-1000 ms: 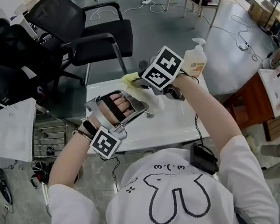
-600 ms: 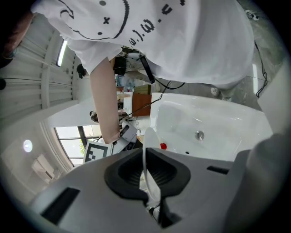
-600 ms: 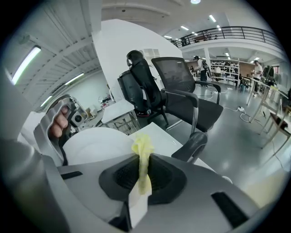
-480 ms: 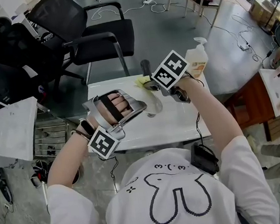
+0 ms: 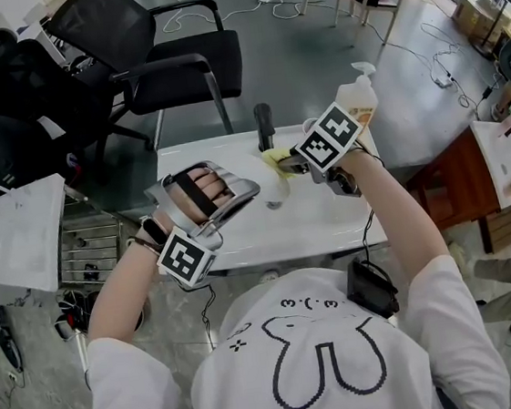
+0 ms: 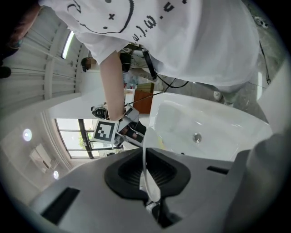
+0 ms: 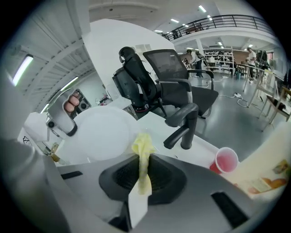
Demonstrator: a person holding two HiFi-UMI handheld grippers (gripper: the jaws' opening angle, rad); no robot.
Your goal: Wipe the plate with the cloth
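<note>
- Pinching the plate [image 7: 102,134] by its rim, the left claw [image 6: 146,175] is holding it on edge above the white sink [image 5: 321,214], with its broad face looking toward the other hand.
- The right claw [image 7: 142,172] is pressing together on a bunched yellow cloth [image 7: 143,148]. The loose tuft is sticking out just beside the plate's near edge, and it is not clear whether the two are touching.
- Judging by that, the wiping is only about to begin.
- The left grip is sitting on a thin strip of rim. A firm push from the cloth could be levering the plate round between the pads, or sending it sliding down into the sink.
- The right claw is gripping only a narrow fold of cloth. Dragging it across the plate could be pulling it free, or letting the hard claw tips scrape the surface.
- A black tap [image 5: 265,125] is standing just behind the working spot, with a red cup [image 7: 226,160] sitting beyond it, so a wide stroke could be knocking either.
</note>
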